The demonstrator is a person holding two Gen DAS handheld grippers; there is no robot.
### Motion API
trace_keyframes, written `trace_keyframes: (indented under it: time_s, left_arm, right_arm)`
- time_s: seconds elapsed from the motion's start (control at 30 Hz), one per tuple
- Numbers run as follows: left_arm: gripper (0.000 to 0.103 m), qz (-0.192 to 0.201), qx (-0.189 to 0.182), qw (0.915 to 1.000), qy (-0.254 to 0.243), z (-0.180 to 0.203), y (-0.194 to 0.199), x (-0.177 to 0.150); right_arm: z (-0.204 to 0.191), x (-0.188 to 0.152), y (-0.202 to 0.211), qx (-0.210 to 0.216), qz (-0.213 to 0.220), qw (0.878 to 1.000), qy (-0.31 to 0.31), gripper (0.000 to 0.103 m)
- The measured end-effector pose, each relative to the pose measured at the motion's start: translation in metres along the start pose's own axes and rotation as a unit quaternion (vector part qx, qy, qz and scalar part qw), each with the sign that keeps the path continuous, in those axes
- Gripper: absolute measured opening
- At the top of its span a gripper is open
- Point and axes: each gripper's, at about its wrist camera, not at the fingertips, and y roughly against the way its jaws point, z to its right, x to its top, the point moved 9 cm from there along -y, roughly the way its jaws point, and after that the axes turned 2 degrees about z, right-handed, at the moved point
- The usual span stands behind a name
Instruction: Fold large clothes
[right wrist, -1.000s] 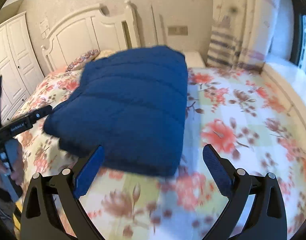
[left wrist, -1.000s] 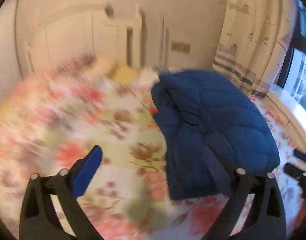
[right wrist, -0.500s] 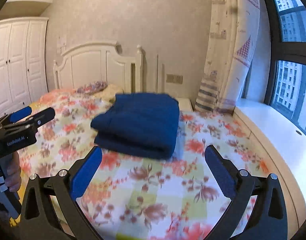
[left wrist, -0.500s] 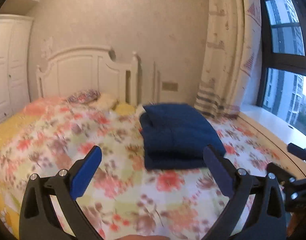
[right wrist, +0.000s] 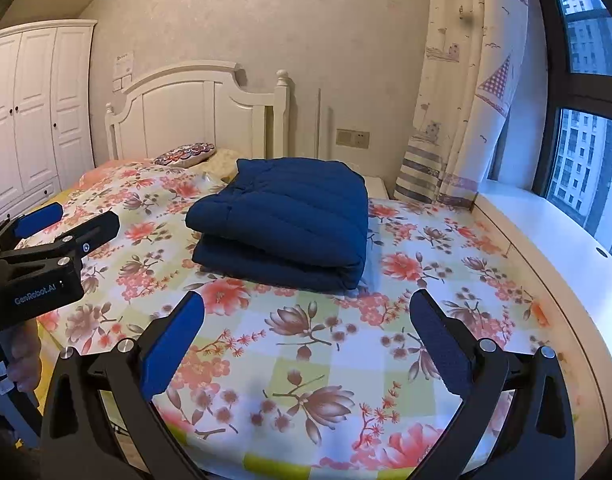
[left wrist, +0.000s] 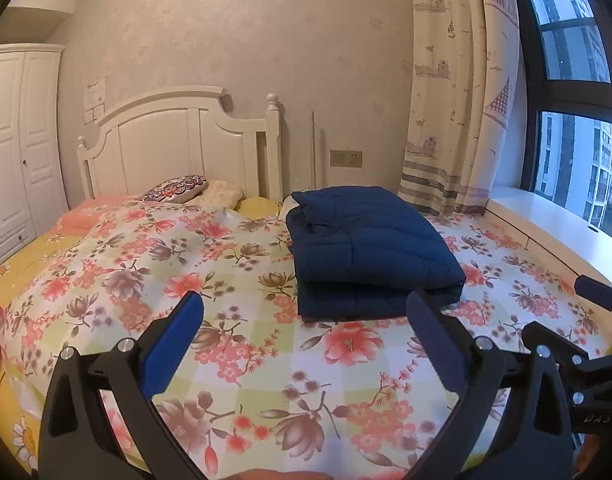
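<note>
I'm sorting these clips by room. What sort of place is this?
A home bedroom, most likely: a bed with a white headboard and floral bedspread, a white wardrobe, and a curtained window. A folded navy jacket lies on the bed.

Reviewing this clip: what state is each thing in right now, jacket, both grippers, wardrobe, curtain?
jacket: folded into a stacked bundle, lying on the bed, nothing holding it
left gripper: open, empty, apart from the jacket
right gripper: open, empty, apart from the jacket
wardrobe: doors closed
curtain: drawn aside, window uncovered
</note>
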Motion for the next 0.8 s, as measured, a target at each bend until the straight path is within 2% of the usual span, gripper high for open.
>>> trace_keyframes:
  time_s: [0.8]
  left_arm:
    - [0.101,-0.003,0.003,0.9999,-0.015,-0.0027,-0.0005,-0.0072]
  right_arm:
    - [-0.0030,-0.0015,-0.0001,0.010,-0.003,1.000,-0.010,0.099]
